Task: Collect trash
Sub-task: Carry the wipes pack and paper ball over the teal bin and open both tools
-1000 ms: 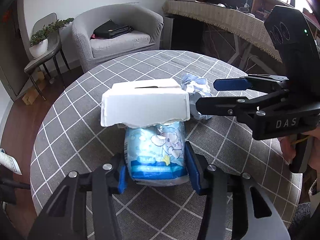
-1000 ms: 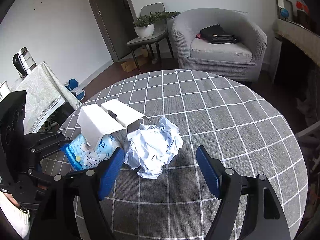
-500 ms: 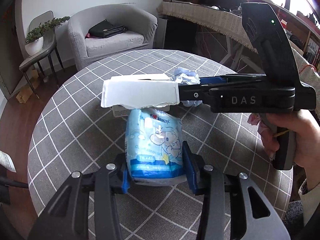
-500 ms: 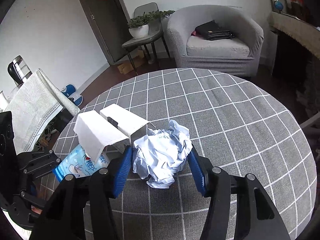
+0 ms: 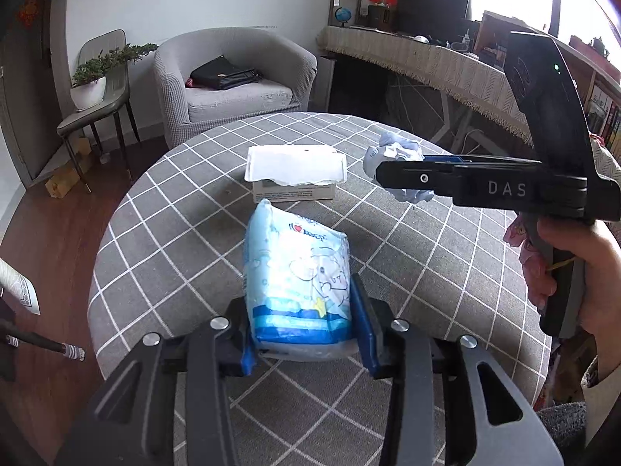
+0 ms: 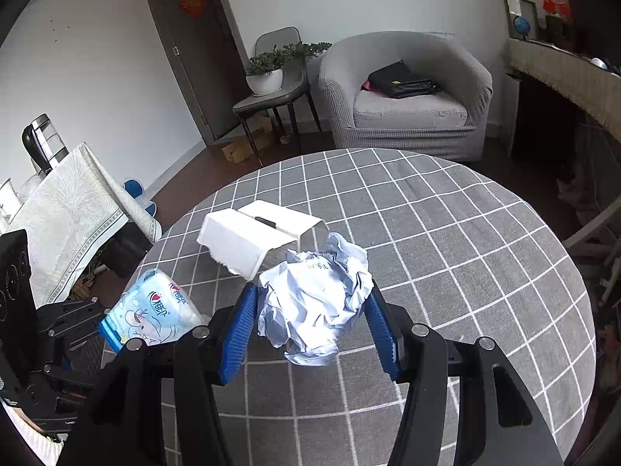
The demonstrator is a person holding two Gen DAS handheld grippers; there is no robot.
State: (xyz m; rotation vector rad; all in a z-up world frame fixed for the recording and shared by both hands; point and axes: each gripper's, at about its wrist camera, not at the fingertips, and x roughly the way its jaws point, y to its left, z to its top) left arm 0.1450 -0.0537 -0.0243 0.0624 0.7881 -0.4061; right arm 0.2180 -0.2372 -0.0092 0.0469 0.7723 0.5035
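Left wrist view: your left tongs (image 5: 306, 324), jaws just closing, clamp the blue tissue pack (image 5: 297, 275) by its near end, ready for carrying off. Right wrist view: your right tongs (image 6: 310, 324) pinch the crumpled paper ball (image 6: 314, 303) beside the torn white box (image 6: 256, 233) on the grey checked worktop (image 6: 446, 240), armchair (image 6: 407, 93) behind.

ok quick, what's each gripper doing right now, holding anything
Left gripper: closed on the blue tissue pack, jaws having just tightened.
Right gripper: closed on the crumpled paper ball.
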